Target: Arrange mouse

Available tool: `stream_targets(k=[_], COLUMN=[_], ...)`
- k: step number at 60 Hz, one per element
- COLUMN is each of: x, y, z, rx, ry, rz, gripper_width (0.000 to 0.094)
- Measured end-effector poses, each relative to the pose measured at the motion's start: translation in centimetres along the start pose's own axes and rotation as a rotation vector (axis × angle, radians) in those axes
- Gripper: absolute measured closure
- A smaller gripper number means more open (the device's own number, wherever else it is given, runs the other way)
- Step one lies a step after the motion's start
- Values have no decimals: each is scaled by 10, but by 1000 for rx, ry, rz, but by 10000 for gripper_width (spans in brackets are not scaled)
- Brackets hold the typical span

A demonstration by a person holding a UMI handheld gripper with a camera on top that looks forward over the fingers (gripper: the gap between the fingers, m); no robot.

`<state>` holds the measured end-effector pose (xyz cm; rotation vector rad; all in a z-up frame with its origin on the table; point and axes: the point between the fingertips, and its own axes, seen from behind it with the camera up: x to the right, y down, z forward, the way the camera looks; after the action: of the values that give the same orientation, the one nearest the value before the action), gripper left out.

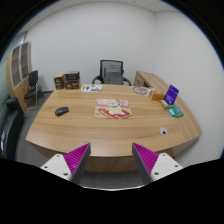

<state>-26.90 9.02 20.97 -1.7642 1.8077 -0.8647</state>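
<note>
A black mouse [62, 110] lies on the left part of a large wooden table [100, 128], well beyond my fingers. A mat with a pink and white pattern [112, 107] lies near the table's middle, right of the mouse. My gripper [112, 160] is open and empty, with its purple pads spread apart above the table's near edge.
A black office chair [113, 72] stands behind the table. A tablet or box with a purple face [171, 94] and a teal object [176, 112] sit at the table's right end. A shelf [22, 72] stands at the left wall. Small boxes [66, 82] sit at the far left of the table.
</note>
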Motion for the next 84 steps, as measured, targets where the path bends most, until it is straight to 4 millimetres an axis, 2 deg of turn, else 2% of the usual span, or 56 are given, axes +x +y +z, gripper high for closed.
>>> stream_targets(k=[7,17,29,40,59,70,84], x=[-8,-34,-93,-156,-257,-301,-338], y=[0,-2,-13,-23,-29,-32,-39], z=[13,40,66,95,149,192,245], rx=[0,1,26,50,22,12,-2], ry=[-14,-42,-89,-140,-195,-197,-189], rz=[0,-3,-45,-49,-39,-45,-44], gripper_width=[68,70,69,69,68,68,66])
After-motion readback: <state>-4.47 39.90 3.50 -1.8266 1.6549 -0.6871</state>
